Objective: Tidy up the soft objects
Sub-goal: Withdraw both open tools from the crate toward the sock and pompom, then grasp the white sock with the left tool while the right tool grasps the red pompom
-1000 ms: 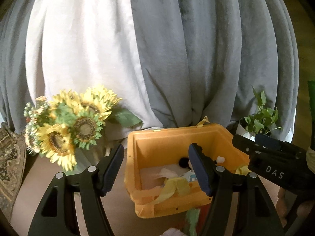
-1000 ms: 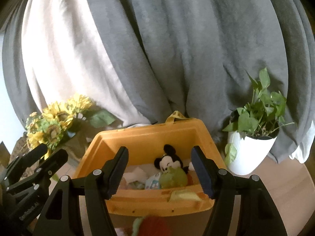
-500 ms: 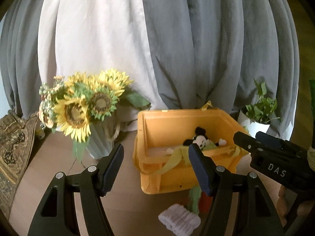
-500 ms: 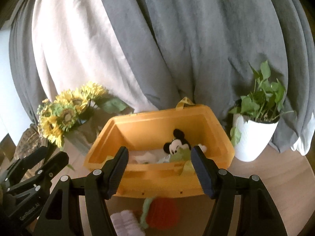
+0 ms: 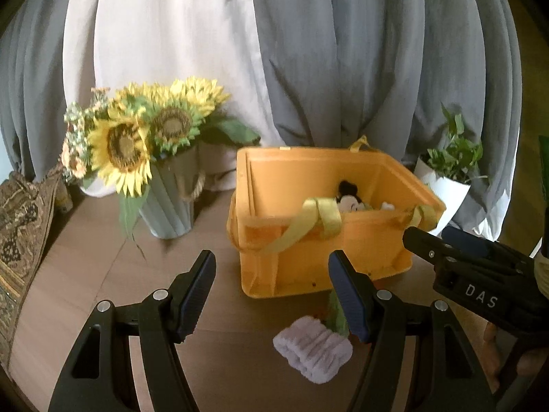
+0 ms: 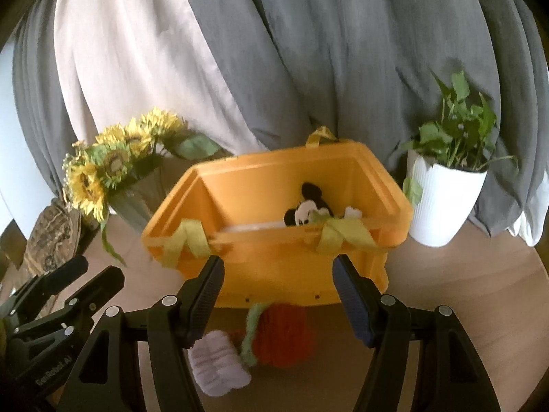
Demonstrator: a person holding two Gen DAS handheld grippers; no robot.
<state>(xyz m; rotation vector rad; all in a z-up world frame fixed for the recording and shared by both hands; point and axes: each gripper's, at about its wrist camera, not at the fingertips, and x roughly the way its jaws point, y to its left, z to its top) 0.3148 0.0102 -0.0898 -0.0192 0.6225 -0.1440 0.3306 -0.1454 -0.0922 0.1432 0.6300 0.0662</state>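
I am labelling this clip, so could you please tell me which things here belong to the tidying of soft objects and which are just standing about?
Part of the job:
- orange plastic bin
- black-and-white mouse plush
- lilac ribbed fabric band
- red knitted toy with green leaves

Just standing about:
- sunflower bouquet in grey vase
- green plant in white ribbed pot
- grey curtains

The orange basket [image 6: 274,267]'s near wall is hiding most of the mouse plush [image 6: 307,210], only its head showing; the red knitted toy [image 6: 284,333] is blurring in the right wrist view and lying almost wholly behind a finger in the left; the lavender cloth [image 6: 219,364] is slipping partly under a finger [image 6: 202,295]; the patterned cushion [image 5: 20,226] is running off the frame.
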